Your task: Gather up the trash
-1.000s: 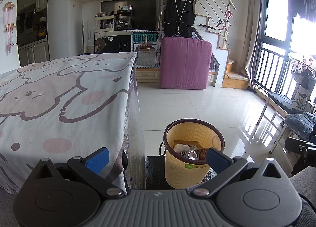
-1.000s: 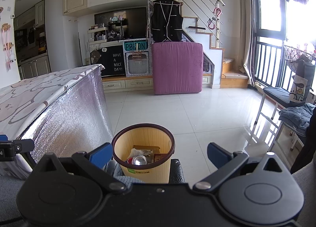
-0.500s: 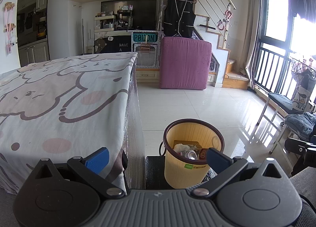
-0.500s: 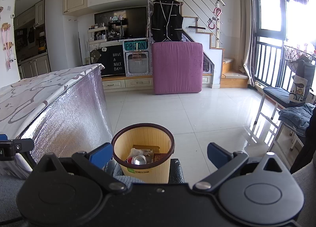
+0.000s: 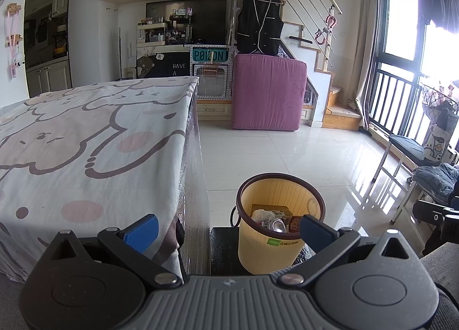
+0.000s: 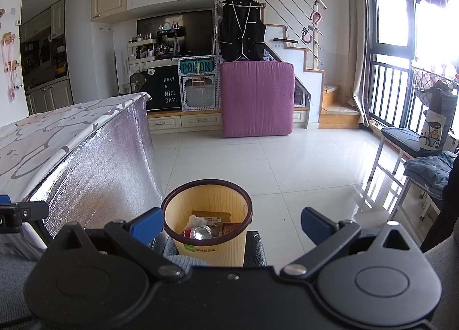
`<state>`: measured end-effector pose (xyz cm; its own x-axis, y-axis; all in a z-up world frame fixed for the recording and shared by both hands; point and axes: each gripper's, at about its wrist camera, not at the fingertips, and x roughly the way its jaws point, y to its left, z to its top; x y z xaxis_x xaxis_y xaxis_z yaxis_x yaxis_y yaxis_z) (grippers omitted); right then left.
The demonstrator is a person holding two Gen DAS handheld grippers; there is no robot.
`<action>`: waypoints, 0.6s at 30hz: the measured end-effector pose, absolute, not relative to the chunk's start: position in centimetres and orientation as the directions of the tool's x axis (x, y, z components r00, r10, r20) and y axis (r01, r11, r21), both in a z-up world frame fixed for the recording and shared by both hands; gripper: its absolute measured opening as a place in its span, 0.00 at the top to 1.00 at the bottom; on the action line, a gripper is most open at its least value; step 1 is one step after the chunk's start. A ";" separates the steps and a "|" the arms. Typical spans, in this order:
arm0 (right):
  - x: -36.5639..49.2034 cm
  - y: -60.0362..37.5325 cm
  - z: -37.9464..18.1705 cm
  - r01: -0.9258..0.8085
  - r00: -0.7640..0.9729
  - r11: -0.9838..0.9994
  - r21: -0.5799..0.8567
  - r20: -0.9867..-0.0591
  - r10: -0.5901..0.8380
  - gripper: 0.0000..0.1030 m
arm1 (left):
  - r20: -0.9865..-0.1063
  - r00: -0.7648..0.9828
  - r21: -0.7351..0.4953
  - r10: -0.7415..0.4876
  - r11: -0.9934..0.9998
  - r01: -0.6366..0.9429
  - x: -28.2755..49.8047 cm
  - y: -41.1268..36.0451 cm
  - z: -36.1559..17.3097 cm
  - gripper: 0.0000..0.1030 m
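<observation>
A yellow ribbed trash bin (image 5: 269, 255) with a dark brown rim stands on a black block beside the table. It holds a drink can (image 5: 278, 225), crumpled white paper and small cartons. In the right wrist view the bin (image 6: 210, 251) sits low centre with the can (image 6: 202, 232) inside. My left gripper (image 5: 228, 228) is open and empty, close in front of the bin. My right gripper (image 6: 231, 222) is open and empty, also just in front of the bin.
A table (image 5: 86, 140) with a cartoon-print cloth and a foil-covered side (image 6: 109, 169) fills the left. A purple mattress (image 5: 268, 92) leans by the stairs at the back. A chair (image 6: 407, 140) with a bag and folded clothes stands at the right. White tiled floor (image 6: 287, 166) lies beyond the bin.
</observation>
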<state>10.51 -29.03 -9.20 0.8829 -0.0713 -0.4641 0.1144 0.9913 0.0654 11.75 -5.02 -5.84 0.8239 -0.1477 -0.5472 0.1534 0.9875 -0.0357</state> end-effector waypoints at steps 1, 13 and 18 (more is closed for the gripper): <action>10.5 -29.0 -9.2 0.115 0.883 0.991 0.065 -0.464 -0.072 0.00 | -0.547 0.824 -0.036 -0.148 0.988 0.153 11.7 -5.0 -5.8 0.00; 10.5 -29.0 -9.2 0.114 0.883 0.991 0.064 -0.463 -0.072 0.00 | -0.546 0.825 -0.034 -0.146 0.988 0.153 11.7 -5.0 -5.8 0.00; 10.5 -29.3 -9.2 0.115 0.883 0.991 0.065 -0.464 -0.072 0.00 | -0.545 0.826 -0.028 -0.145 0.987 0.155 11.7 -5.1 -5.8 0.00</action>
<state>10.55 -29.29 -9.24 0.8831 -0.0720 -0.4636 0.1147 0.9913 0.0645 11.70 -5.07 -5.78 0.8261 -0.1452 -0.5445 0.1553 0.9875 -0.0277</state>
